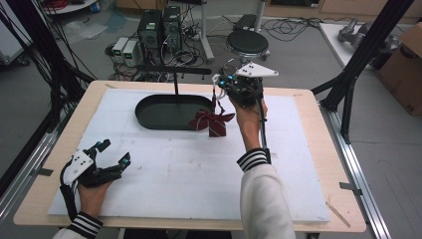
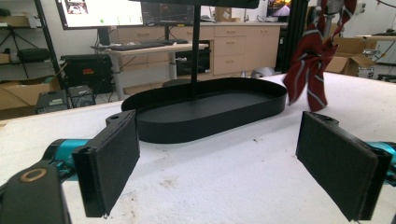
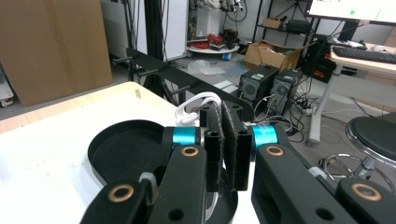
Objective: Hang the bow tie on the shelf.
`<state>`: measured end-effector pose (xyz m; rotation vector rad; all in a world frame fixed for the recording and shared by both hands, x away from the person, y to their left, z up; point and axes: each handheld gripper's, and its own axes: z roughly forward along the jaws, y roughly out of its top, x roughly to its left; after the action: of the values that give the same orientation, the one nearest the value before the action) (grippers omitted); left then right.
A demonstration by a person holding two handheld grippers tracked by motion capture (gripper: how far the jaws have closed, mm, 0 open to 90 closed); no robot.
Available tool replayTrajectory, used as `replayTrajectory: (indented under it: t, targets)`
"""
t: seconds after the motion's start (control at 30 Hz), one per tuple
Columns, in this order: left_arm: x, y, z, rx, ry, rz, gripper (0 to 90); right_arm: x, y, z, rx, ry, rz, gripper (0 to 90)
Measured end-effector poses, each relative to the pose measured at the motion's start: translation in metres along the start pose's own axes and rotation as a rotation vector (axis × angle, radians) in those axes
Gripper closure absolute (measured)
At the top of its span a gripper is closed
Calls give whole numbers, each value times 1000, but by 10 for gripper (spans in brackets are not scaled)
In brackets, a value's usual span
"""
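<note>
The right gripper (image 1: 219, 84) has its jaws pressed together on the white strap (image 3: 196, 106) of a dark red striped bow tie (image 1: 211, 121). In the right gripper view the pads meet almost flush, and only a loop of strap curls out beyond them. The bow itself is hidden there behind the gripper's own body. Seen from above, the bow tie hangs below the gripper at the right end of the black oval tray (image 1: 149, 117), over or just at its rim. Whether its lowest tip touches the white mat (image 1: 199, 169) is hard to tell. Its long axis runs roughly up and down, strap at the top, striped tails pointing down, the loops spreading left and right. In the left gripper view its top is cut off by the frame edge.

The left gripper (image 1: 112, 155) rests well away from the tray, near the mat's front left corner, jaws spread wide with nothing between them. A black post (image 1: 175, 85) rises from the tray's far side, with a crossbar on top.
</note>
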<state>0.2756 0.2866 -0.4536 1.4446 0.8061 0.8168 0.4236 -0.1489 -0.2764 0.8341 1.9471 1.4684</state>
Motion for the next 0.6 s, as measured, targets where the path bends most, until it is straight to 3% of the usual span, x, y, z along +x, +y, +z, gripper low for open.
replayTrajectory:
  t: [0.37,0.43,0.6]
  targets:
    - [0,0,0,-10,1,-4,139,0,19,35,1,2,2,875]
    - [0,0,0,-11,1,-5,139,1,21,41,-6,-13,-16,874]
    - [0,0,-1,-9,0,-4,139,1,27,54,1,-6,-2,874]
